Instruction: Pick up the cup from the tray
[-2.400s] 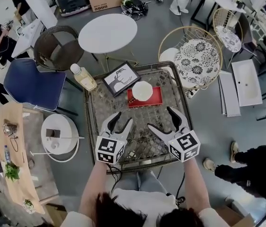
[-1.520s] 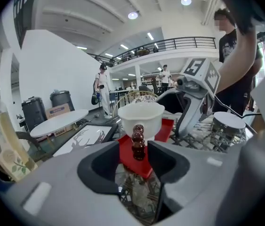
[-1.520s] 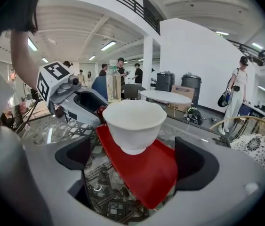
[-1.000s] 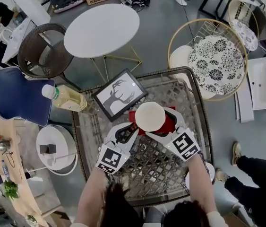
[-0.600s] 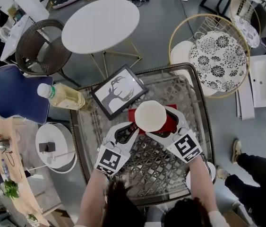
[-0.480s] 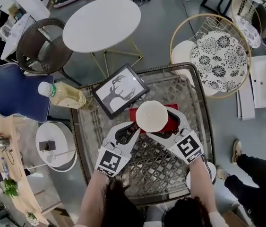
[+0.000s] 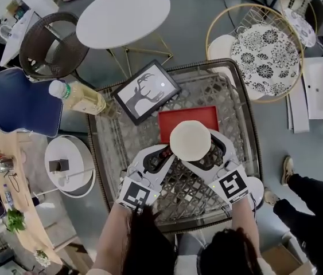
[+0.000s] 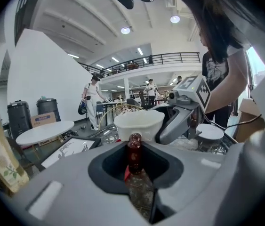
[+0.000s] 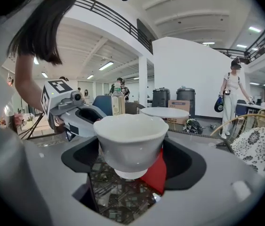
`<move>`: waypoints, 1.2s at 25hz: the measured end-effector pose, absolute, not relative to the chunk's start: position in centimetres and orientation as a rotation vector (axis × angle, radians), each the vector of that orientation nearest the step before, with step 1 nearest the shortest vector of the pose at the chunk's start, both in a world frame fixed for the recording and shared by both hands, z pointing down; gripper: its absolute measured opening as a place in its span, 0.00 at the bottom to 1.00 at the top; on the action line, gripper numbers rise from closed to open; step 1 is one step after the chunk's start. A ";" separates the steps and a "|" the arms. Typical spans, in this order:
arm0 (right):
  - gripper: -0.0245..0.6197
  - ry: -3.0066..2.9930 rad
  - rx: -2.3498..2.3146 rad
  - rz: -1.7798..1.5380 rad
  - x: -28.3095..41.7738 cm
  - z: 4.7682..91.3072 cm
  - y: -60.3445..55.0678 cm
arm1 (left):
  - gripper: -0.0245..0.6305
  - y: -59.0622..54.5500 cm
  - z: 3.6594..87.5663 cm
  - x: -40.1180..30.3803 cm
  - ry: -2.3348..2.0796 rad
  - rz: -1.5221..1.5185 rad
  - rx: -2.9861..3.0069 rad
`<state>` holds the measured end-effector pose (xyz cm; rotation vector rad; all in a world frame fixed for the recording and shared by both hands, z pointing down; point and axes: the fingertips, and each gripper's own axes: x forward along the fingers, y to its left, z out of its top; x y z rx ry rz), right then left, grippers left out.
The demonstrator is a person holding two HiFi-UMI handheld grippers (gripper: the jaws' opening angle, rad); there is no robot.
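Right gripper (image 7: pixel 200 150) has the cup (image 7: pixel 190 138). Its jaws are closed in on the cup's two sides, around mid-body, with no gap showing in the right gripper view.

The cup's foot hangs over the bare lattice of the table (image 7: pixel 127 136), not on the red tray (image 7: pixel 175 117). From the head view the cup overlaps the tray's near edge. The tray lies flat around the table's middle, toward the far edge, with nothing on the part that shows.

Left gripper (image 7: pixel 161 155) is just left of the cup. Its jaws are nearly together on a small dark-red beaded piece (image 8: pixel 133 152) standing upright between them.

Step, as I read it: the grasp is made and the cup looks lifted off the tray, so the pick is at or near its end. Can't tell how high the foot is above the table.

Next move, if any: hold the squeeze steady, keep the cup level and carry it straight. The wall is glazed and flares outward, so it could slide down through the pads if the grip eases. Also watch the left gripper, which sits close to the cup's left side.

Orientation: cup is upright, mouth up, foot down, long axis vertical. It's round with no handle in view, so it has no heading.
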<state>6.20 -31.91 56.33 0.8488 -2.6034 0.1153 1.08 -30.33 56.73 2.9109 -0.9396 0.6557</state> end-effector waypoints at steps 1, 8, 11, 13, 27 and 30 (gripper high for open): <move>0.74 -2.598 0.852 0.130 6.3 56.2 -30.8 | 0.14 -29.4 56.7 1.0 -0.943 0.653 2.903; 0.73 -2.592 0.903 0.297 6.0 56.4 -23.0 | 0.14 -22.2 56.6 0.7 -0.930 0.629 2.832; 0.73 -2.562 0.873 0.294 5.7 56.5 -20.3 | 0.14 -19.4 56.2 0.9 -0.898 0.626 2.827; 0.73 -2.564 0.871 0.298 5.5 56.3 -19.0 | 0.14 -17.9 56.0 1.0 -0.879 0.624 2.831; 0.73 -2.498 0.840 0.302 4.9 59.1 -15.0 | 0.14 -13.9 58.9 0.3 -0.948 0.634 2.767; 0.73 -2.486 0.849 0.309 5.1 59.6 -15.0 | 0.14 -13.8 59.3 0.8 -0.919 0.634 2.778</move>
